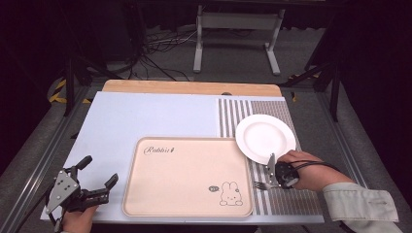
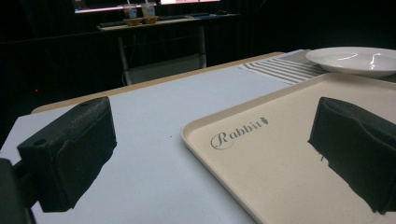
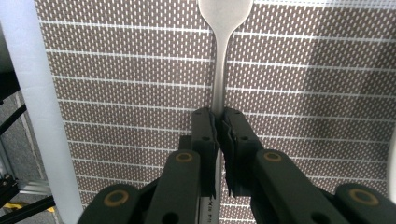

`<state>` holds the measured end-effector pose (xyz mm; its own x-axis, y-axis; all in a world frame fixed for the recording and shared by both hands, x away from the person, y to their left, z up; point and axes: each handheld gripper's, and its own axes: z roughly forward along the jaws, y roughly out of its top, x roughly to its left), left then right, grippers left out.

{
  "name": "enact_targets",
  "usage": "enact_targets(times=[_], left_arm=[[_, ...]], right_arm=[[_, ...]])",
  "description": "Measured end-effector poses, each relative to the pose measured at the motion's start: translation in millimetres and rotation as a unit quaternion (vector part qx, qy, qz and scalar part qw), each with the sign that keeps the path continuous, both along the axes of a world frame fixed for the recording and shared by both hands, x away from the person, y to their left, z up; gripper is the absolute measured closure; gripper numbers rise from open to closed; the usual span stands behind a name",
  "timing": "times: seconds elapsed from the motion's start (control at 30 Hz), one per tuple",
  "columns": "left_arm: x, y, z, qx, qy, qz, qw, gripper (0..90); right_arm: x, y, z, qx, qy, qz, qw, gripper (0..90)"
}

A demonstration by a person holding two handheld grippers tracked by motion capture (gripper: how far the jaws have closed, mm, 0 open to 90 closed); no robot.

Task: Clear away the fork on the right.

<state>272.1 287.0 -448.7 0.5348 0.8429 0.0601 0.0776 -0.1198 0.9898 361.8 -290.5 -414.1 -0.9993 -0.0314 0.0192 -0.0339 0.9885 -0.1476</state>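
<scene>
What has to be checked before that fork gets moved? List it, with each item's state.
1. Right gripper shut on the fork: ok, the jaws clamp its handle.
2. Handle straight between the pads: ok.
3. Fork lifted off the striped placemat: cannot tell.
4. Fork apart from the white plate: ok, the plate sits farther back on the placemat.
5. Room on the tray: ok, nothing lies on it.
6. Left gripper out of the way: ok, it is open, holds nothing and sits off the tray's left near corner.
</scene>
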Motion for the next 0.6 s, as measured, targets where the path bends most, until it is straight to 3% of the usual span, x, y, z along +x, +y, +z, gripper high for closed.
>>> enact_targets(times=[0.4, 0.6], left_arm=[[0.1, 0.0, -0.3, 0.000, 0.001, 0.001, 1.0000, 1.4], [0.4, 0.1, -0.4, 0.000, 0.002, 0.001, 1.0000, 1.4]], right_arm=[[-0.3, 1.5, -0.1, -0.004, -0.002, -0.012, 0.9999, 84.9], [-2.4, 0.5, 6.3, 0.017, -0.004, -0.027, 0.9995, 84.9]])
